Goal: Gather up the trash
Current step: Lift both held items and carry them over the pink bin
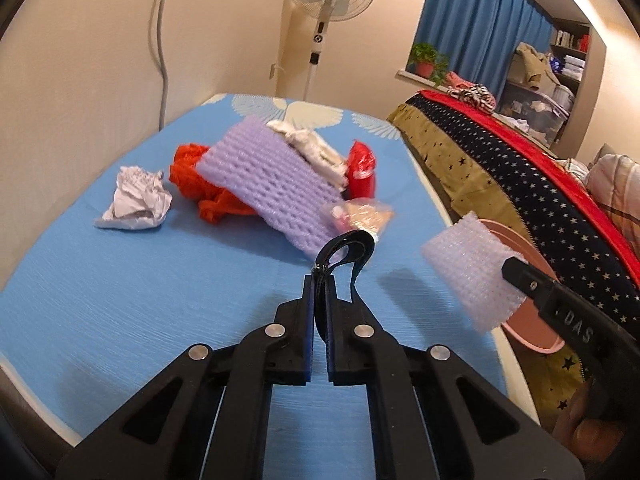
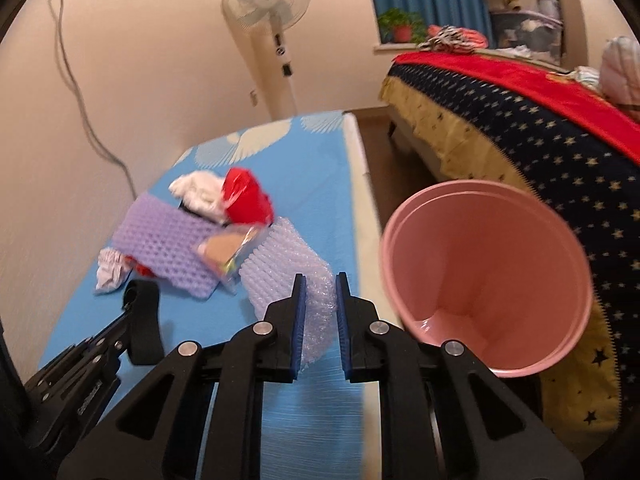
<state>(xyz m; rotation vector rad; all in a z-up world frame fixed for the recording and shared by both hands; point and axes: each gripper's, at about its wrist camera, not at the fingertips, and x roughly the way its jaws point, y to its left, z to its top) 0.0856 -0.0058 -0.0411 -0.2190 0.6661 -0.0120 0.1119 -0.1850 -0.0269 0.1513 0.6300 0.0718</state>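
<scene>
My left gripper is shut on a black strap, held above the blue table; it also shows in the right wrist view. My right gripper is shut on a pale foam net sleeve, seen in the left wrist view near the table's right edge. A pink bin stands beside the table, right of my right gripper. Trash lies on the table: a purple foam net, orange mesh, crumpled paper, a red wrapper, a clear snack bag, white plastic.
A bed with a starred cover runs along the right, behind the bin. A standing fan and a wall cable are beyond the table's far end. A window with blue curtains and a potted plant is at the back.
</scene>
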